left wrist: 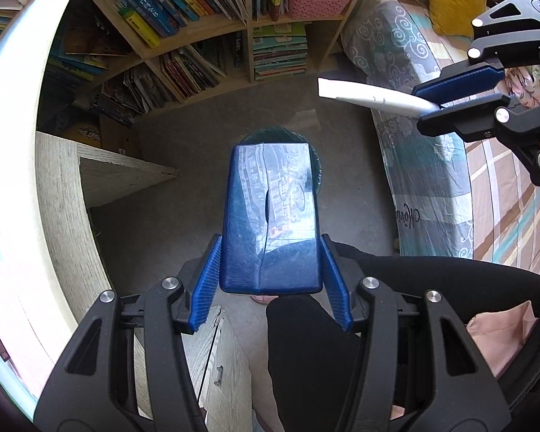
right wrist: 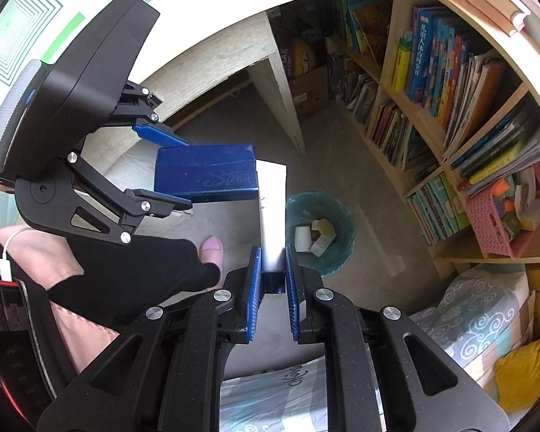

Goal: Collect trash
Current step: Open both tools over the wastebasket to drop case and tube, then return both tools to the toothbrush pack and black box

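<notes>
My left gripper [left wrist: 270, 248] is shut on a blue Stride gum box [left wrist: 270, 216] and holds it in the air above a green-lined trash bin [left wrist: 316, 165] on the floor. The box also shows in the right wrist view [right wrist: 201, 176], with the left gripper [right wrist: 169, 169] around it. My right gripper [right wrist: 271, 255] is shut on the cap end of a white tube [right wrist: 271, 212], held beside the gum box and over the bin [right wrist: 320, 234]. The bin holds several scraps. In the left wrist view the tube [left wrist: 370, 95] sticks out of the right gripper [left wrist: 446, 97] at upper right.
A wooden bookshelf [right wrist: 450, 108] full of books stands behind the bin, with a pink basket [right wrist: 500, 223]. A desk leg [right wrist: 280, 86] is at the left, and a bed with patterned bedding [left wrist: 424, 165] at the right. The person's foot [right wrist: 212, 248] rests near the bin.
</notes>
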